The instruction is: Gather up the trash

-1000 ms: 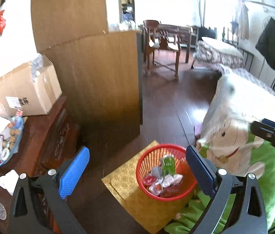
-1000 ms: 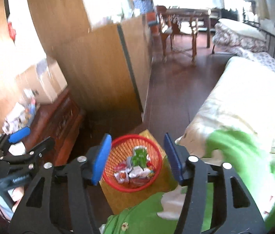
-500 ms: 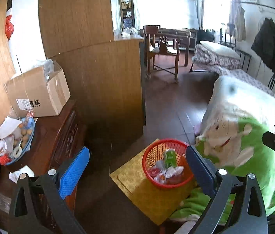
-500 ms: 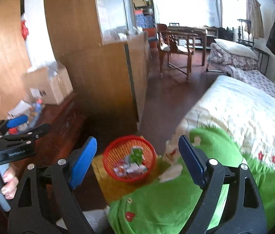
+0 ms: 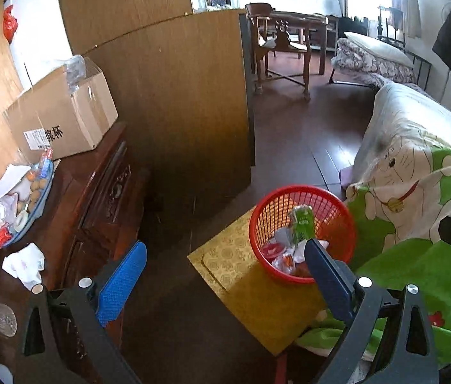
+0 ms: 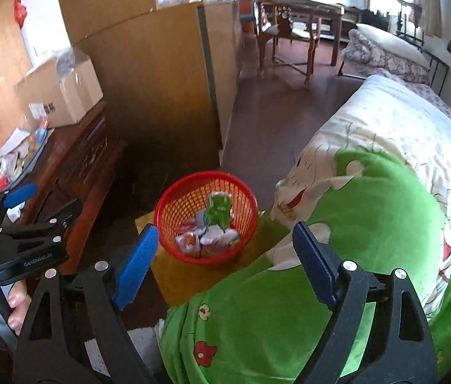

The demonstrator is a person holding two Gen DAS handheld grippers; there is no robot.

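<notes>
Now both cameras sit higher and farther back than half a second ago, so the round red plastic mesh basket looks smaller beneath them, and more of the dark carved wooden sideboard shows at the left. This suggests the last piece has been dropped and the person is drawing away to look for more.

The basket stands on a yellow patterned mat beside the green cartoon-print quilt. It holds a green carton and crumpled wrappers.

The left gripper has its blue pads spread wide, holding and touching nothing. The right gripper is equally wide and empty, hanging over the quilt.

A crumpled white tissue on the sideboard looks like the likely next pickup, nearest the left gripper.
</notes>
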